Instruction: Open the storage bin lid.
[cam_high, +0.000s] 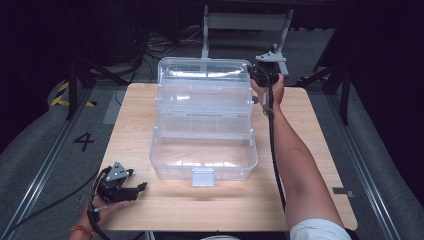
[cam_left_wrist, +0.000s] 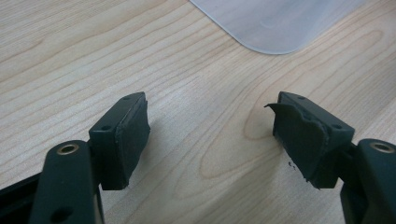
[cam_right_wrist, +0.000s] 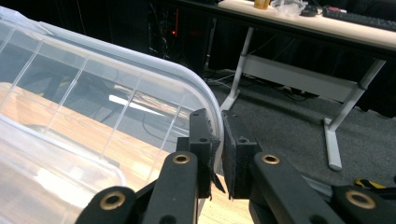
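A clear plastic tiered storage box stands open in the middle of the wooden table, its lid raised at the back. My right gripper is at the lid's upper right corner, and in the right gripper view the jaws are shut on the thin rim of the lid. My left gripper rests low on the table near the front left, apart from the box. Its jaws are open over bare wood, with a rounded corner of the box ahead.
The box's front latch hangs over the table, and its trays are stepped back in tiers. Beyond the table stand a white-legged bench and cables on grey carpet. A floor marking "4" lies to the left.
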